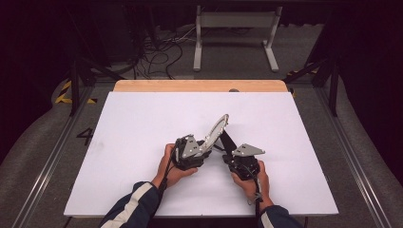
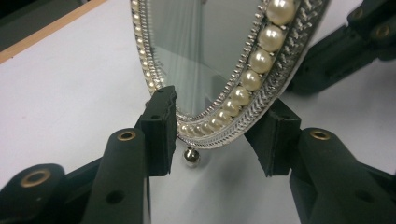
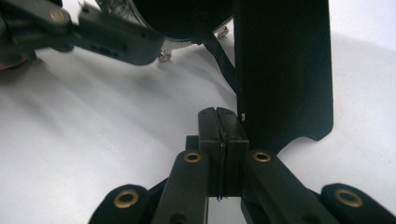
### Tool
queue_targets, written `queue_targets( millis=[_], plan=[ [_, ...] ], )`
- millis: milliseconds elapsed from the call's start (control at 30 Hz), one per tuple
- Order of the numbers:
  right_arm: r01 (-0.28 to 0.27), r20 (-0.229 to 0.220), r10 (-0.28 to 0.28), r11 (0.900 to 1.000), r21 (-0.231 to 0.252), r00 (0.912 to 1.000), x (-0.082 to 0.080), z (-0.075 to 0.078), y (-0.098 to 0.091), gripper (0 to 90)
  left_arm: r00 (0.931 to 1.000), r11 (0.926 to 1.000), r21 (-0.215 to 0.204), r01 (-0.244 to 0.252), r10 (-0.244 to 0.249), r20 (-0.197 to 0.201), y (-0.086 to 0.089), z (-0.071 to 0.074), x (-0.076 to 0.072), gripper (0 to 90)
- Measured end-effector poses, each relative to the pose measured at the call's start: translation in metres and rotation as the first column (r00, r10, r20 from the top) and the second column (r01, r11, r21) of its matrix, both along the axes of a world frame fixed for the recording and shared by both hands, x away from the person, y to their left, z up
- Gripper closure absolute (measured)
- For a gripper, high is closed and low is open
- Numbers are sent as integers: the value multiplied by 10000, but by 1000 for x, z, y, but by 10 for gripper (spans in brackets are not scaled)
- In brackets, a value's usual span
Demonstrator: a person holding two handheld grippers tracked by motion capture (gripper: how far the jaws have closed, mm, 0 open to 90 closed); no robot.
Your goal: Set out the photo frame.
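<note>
An oval mirror (image 1: 217,130) with a rim of pearls and silver beading (image 2: 261,51) stands tilted on the white table top (image 1: 142,123), propped by a black back stand (image 1: 227,140). My left gripper (image 2: 212,135) is open, with the mirror's lower rim and a small silver ball foot (image 2: 190,156) between its pads, which flank the rim. In the high view the left gripper (image 1: 205,148) sits at the mirror's low end. My right gripper (image 3: 222,123) is shut, its tips right at the edge of the black stand (image 3: 285,70); whether it pinches the stand I cannot tell.
The white board leaves a strip of bare wood (image 1: 199,86) along the table's far edge. A white metal frame (image 1: 235,28) and loose cables (image 1: 157,52) lie on the floor beyond. The left gripper's black jaw (image 3: 116,37) crosses the top of the right gripper view.
</note>
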State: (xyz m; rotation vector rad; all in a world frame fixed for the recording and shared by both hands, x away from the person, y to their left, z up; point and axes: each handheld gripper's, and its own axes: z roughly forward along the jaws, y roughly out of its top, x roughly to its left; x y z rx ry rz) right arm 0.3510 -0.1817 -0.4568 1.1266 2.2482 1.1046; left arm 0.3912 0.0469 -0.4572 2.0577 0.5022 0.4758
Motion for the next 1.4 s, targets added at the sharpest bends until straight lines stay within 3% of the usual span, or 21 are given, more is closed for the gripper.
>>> queue_targets(
  millis=[67,133,267,333,400,600,900,1067,1400],
  plan=[
    [-20,15,20,10000,32,10000,0,0,1,900,9993,9993,-153,354,-352,114,1,1,-3,651],
    [-42,-2,42,10000,-50,10000,-1,0,2,900,9979,9988,109,477,-481,443,-1,4,-7,676],
    [21,44,-21,10000,-89,10000,-1,0,3,900,9972,9986,274,461,-476,575,0,5,-7,697],
    [-8,51,9,9999,-103,10000,0,0,3,900,9943,9964,779,321,-397,988,-2,7,-12,718],
    [-70,62,71,9999,-158,10000,0,0,3,900,9934,9954,915,297,-396,1078,-1,7,-15,733],
    [-341,-33,340,9992,-188,9994,-3,1,4,900,9927,9954,912,303,-406,1139,1,7,-21,746],
    [-404,-220,400,9990,-180,9990,-5,3,-2,900,9937,9955,882,359,-449,1024,-3,8,-32,730],
    [-264,-288,260,9995,-142,9992,-2,3,-7,900,9960,9976,598,359,-406,791,-4,6,-33,714],
    [65,-220,-66,10000,-48,9997,4,2,-16,900,9956,9957,159,910,-913,187,4,9,-32,696]
  ],
)
